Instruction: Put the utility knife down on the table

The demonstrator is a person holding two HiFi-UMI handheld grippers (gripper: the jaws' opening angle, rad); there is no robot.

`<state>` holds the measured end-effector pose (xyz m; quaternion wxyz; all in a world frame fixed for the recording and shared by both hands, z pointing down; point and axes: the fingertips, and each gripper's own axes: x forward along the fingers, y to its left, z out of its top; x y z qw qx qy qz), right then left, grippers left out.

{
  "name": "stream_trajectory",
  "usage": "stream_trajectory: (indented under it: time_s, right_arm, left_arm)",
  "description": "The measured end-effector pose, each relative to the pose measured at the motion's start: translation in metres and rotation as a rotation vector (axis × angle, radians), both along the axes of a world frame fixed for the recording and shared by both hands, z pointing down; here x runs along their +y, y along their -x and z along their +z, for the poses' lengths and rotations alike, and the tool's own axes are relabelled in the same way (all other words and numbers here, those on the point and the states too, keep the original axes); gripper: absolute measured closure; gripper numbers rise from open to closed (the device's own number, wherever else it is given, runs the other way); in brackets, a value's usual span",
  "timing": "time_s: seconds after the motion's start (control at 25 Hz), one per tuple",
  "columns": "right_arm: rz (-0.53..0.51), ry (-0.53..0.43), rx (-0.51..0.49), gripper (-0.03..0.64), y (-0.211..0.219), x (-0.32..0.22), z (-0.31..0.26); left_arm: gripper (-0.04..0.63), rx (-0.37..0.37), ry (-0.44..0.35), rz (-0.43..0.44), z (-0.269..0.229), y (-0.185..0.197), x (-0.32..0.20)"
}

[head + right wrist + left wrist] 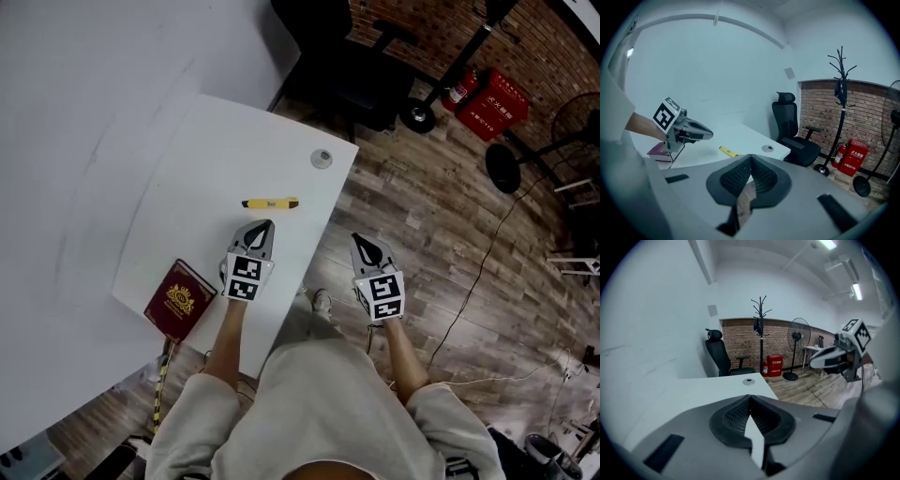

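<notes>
Two grippers here, one in each hand, and neither has hold of anything. My left gripper hangs over the near edge of the white table, jaws pressed together at the tips with nothing between them. My right gripper is off to the side of the table, out over the wood floor, and its jaws meet at the tips too, nothing in them. You can just see floor through the little gap behind the pads.

Down by my left wrist there's a dark red book with a gold crest, lying flat near the table's corner.

Just past the left gripper's tips sits the utility knife, the yellow one. It's lying flat on the tabletop, crosswise to me, clear of both grippers and touching nothing but the table.

A bit further along the same edge is a round grey cable grommet set into the tabletop.

Beyond the table's far end there's a black office chair. Further back, against the brick wall, are a red fire extinguisher box and a floor fan.
</notes>
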<state>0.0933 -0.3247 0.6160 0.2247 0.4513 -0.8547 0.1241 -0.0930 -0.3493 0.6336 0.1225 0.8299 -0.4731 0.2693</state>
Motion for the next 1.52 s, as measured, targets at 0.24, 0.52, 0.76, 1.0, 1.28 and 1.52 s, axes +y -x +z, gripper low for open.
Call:
stream_trajectory:
  time_s: [0.24,0.52,0.76,1.0,1.28,1.52]
  right_arm:
    - [0.014,-0.026,-0.016,0.620,-0.005,0.006,-0.014]
    - [0.024,-0.094,-0.029,0.619,-0.014,0.009,-0.046]
    - [0.035,-0.162,-0.033,0.619,-0.023,0.006,-0.076]
    - [0.041,-0.215,-0.037,0.618,-0.033,0.002,-0.101]
    - [0.040,-0.268,-0.035,0.620,-0.031,-0.002,-0.121]
    - [0.041,-0.299,-0.034,0.619,-0.032,-0.004,-0.136]
  left_arm:
    - [0.589,0.043,-0.081,-0.012,-0.038,-0.009,0.017]
    - [0.589,0.028,-0.158,-0.017,-0.070,-0.015,0.029]
    - [0.589,0.043,-0.224,-0.019,-0.099,-0.024,0.027]
    - [0.589,0.051,-0.283,-0.012,-0.130,-0.036,0.023]
    - [0.589,0.060,-0.329,-0.011,-0.149,-0.037,0.023]
    - [0.589,0.062,-0.360,-0.010,-0.165,-0.038,0.023]
